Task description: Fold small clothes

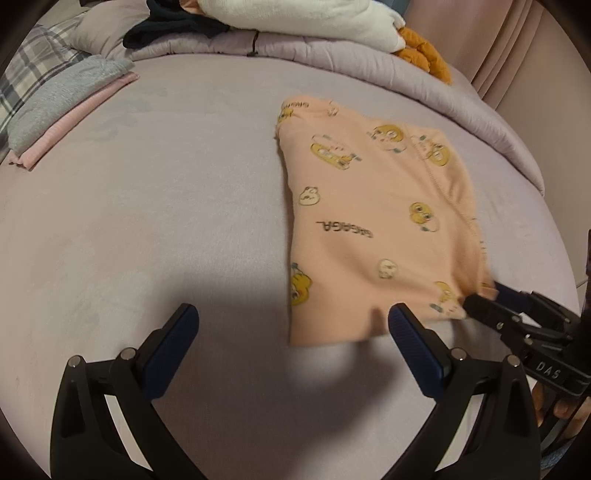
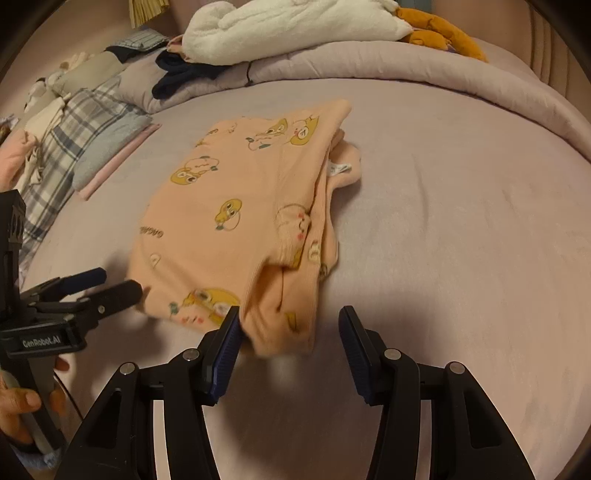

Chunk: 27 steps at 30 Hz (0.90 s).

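A small peach garment with yellow cartoon prints [image 1: 373,221] lies folded on the mauve bed [image 1: 147,221]; it also shows in the right wrist view [image 2: 240,221]. My left gripper [image 1: 291,328] is open and empty, at the garment's near left corner; it shows from the side in the right wrist view [image 2: 114,284]. My right gripper [image 2: 290,332] is open, its jaws on either side of the garment's near right corner without closing on it. It shows in the left wrist view [image 1: 487,295] touching that corner.
A folded grey and pink stack [image 1: 62,110] lies at the left, beside a plaid pillow [image 2: 74,147]. A rolled duvet [image 1: 332,51] with white [image 2: 288,26], dark [image 2: 177,74] and orange [image 2: 439,29] items runs along the far side.
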Available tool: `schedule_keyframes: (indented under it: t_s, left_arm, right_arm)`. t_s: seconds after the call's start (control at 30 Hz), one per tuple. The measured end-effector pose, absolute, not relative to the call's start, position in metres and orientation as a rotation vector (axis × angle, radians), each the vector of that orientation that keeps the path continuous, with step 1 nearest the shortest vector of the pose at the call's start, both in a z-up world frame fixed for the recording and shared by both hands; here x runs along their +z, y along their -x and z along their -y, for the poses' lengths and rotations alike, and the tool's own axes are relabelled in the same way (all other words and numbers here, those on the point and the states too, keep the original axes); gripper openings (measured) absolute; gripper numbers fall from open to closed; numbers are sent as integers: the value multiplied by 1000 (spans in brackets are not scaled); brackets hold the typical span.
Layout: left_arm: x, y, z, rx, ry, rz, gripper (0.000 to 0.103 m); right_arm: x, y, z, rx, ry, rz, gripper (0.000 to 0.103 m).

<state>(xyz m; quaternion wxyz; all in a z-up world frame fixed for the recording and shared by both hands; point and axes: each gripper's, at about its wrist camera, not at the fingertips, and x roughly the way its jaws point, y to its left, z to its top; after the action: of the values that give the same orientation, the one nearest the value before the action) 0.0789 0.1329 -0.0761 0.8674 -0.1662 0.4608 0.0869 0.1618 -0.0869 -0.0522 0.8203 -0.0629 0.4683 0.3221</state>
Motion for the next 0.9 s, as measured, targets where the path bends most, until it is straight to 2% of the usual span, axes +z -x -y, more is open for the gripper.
schedule_keyframes:
  t_s: [0.1,0.13,0.2,0.37,0.47,0.63,0.73,0.9]
  left_arm:
    - [-62,-70,-125,186,338,-936,103]
    - [-57,-65,-122,188,338,-922,103]
    - [-46,-55,-117,196,345,-900,103]
    - [-21,-35,-112,213,367,-841,103]
    - [-6,-26,-109,221,373,-813,103]
    - [14,-8,-95,236,362,-783,103]
    - [16,-7,-90,232,365,-832,103]
    - [24,4,-78,249,320,-815,103]
  right_arm:
    - [-45,-152,92,690,136,-984,53]
    - [-44,-150,92,689,135,-979,56]
    - [-37,-144,95,690,129,-958,70]
    - [-18,-128,102,704,123,-903,76]
    - [-8,-118,105,712,137,-885,93]
    - [12,-92,107,760,172,-791,93]
    - [19,-86,107,788,179,-780,94]
    - [27,-76,111,795,173,-766,94]
